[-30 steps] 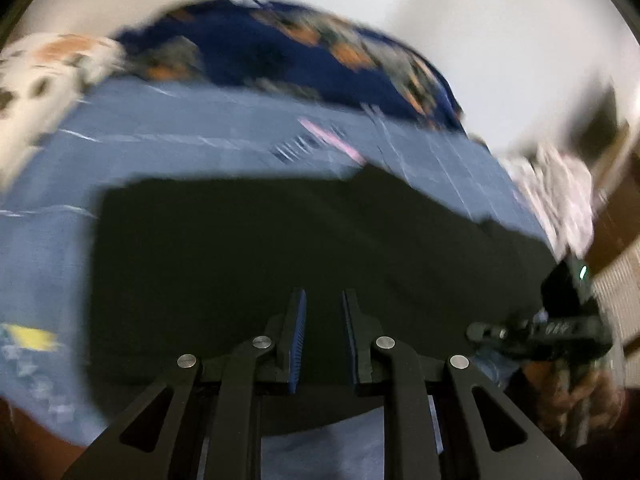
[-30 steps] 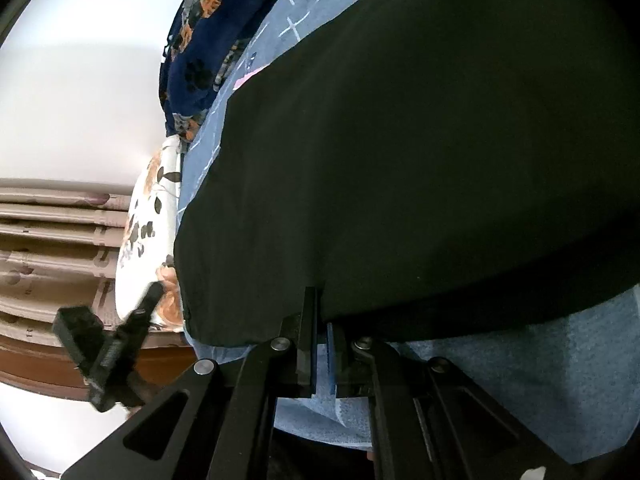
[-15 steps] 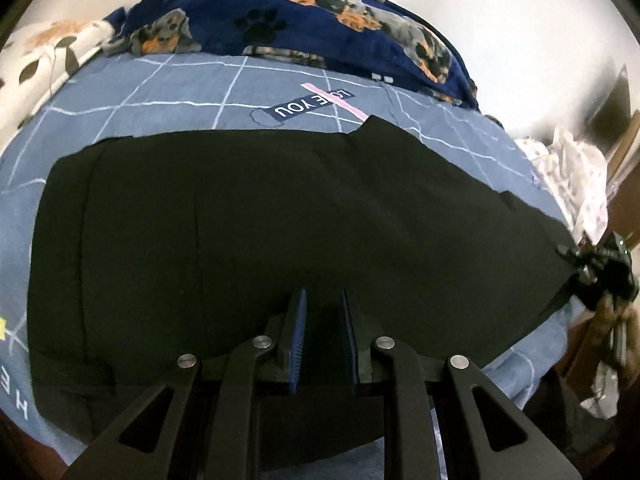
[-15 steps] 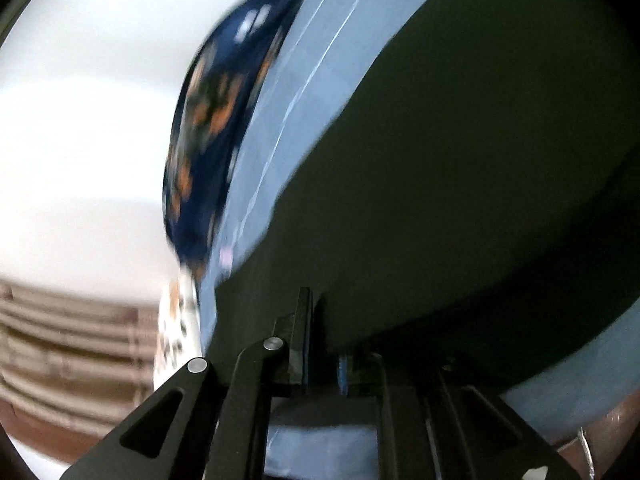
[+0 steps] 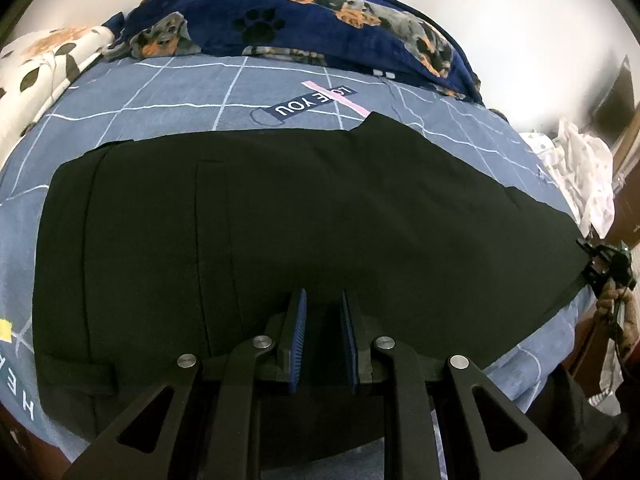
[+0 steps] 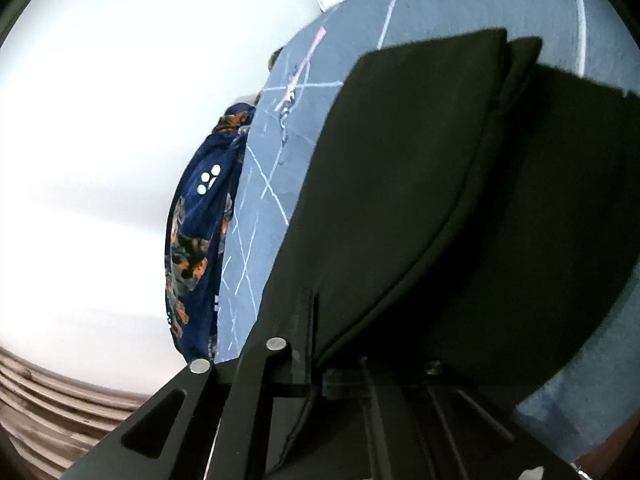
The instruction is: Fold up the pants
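pants flat on bed | right tool seemingly pinching hem

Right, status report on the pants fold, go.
Left gripper pinching near edge of black pants. Right gripper shut on the leg end, fabric lifted. Pants spread on blue checked bedsheet; dog-print blanket behind, clear of the fold.

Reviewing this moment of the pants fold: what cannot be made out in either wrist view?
- Left wrist view: whether the left gripper pinches the black pants; black cloth between its pads hides any fold.
- Left wrist view: the right gripper sits small at the edge.
- Right wrist view: the right gripper's far finger, covered by lifted pants.
- Both views: the waistband's near edge, behind the gripper frames.
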`<state>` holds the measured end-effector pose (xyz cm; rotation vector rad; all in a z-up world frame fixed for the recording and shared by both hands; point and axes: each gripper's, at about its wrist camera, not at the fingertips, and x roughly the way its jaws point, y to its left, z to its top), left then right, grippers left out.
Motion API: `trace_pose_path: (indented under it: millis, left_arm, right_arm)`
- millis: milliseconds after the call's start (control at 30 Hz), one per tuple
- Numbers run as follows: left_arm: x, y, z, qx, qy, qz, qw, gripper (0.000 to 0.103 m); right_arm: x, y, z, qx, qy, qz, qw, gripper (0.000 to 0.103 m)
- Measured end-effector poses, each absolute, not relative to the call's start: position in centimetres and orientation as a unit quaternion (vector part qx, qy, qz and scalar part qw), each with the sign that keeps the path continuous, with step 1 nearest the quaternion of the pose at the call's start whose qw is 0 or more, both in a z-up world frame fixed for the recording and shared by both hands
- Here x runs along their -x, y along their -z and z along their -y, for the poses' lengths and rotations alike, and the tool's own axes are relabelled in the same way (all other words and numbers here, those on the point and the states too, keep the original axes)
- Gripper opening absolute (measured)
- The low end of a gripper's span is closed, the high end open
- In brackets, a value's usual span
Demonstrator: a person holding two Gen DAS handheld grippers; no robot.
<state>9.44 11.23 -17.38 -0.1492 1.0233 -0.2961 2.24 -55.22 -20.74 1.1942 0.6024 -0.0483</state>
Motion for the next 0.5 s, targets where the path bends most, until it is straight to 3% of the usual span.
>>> trace_pose_path:
  millis: [233,500]
  left_arm:
    - [-9.4,17.3,-11.2,0.060,0.148,-0.491,0.857,0.019]
    - [-9.5,17.4,-11.0,0.047,0.156,-0.490,0.856,0.019]
  right_arm:
    - [1.1,19.0,55.8,-0.556,0.016,-0.255,0.791,0.002]
    - [3.8,22.1,57.6,-0.580,0.036,-0.252,0.774,0.001]
